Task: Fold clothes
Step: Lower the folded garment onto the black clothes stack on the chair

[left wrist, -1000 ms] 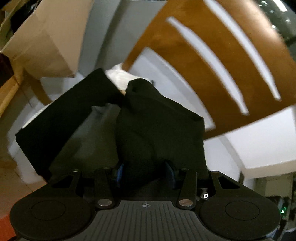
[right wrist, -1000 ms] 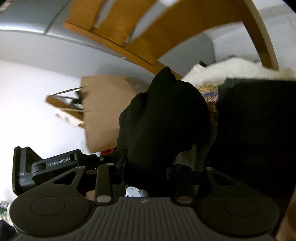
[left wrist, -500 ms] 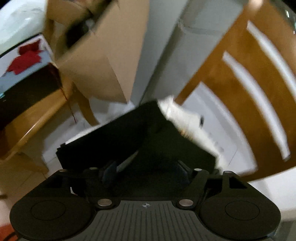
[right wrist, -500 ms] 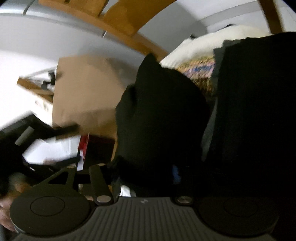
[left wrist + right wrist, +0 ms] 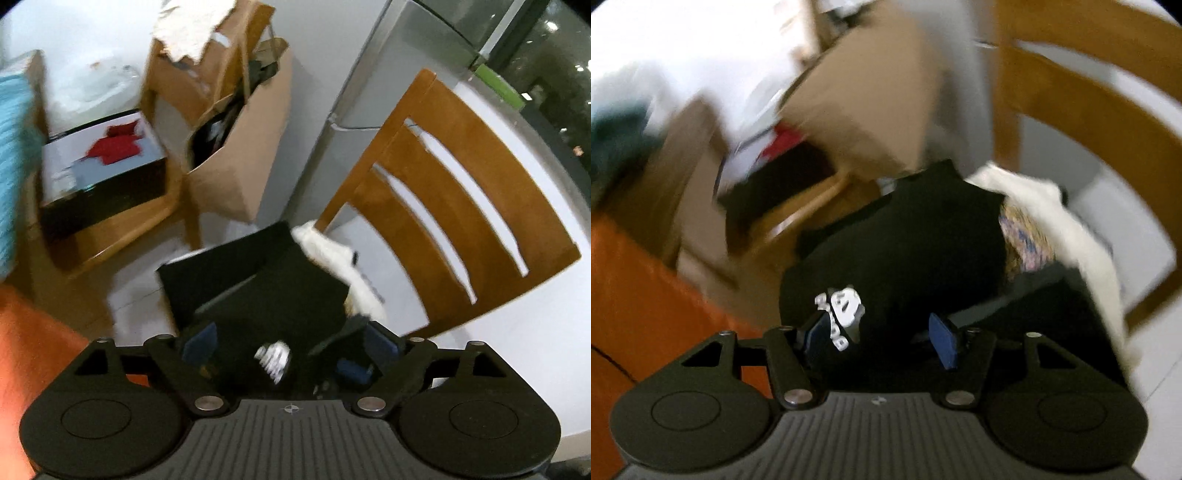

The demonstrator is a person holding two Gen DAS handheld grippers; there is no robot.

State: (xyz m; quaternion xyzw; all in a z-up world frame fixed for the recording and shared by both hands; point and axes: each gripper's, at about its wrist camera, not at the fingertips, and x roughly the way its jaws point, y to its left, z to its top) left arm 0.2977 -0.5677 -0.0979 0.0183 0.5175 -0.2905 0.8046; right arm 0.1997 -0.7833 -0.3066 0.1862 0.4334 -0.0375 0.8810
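Black garment lies folded on the wooden chair, both grippers spread above it.

The black garment (image 5: 258, 291) (image 5: 908, 251) sits at twelve o'clock of the left gripper (image 5: 291, 347) and right gripper (image 5: 881, 336), both released; a white fluffy garment (image 5: 332, 258) lies at one o'clock, against the chair (image 5: 461, 206) back.

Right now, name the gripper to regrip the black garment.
Right, narrowly: the white print on the black garment sits between the open fingers of the right gripper; the left gripper straddles it too, spread wider.

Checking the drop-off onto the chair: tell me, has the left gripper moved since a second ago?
Yes. The left gripper has pulled back and tipped down: the wooden chair back now looks smaller and farther off.
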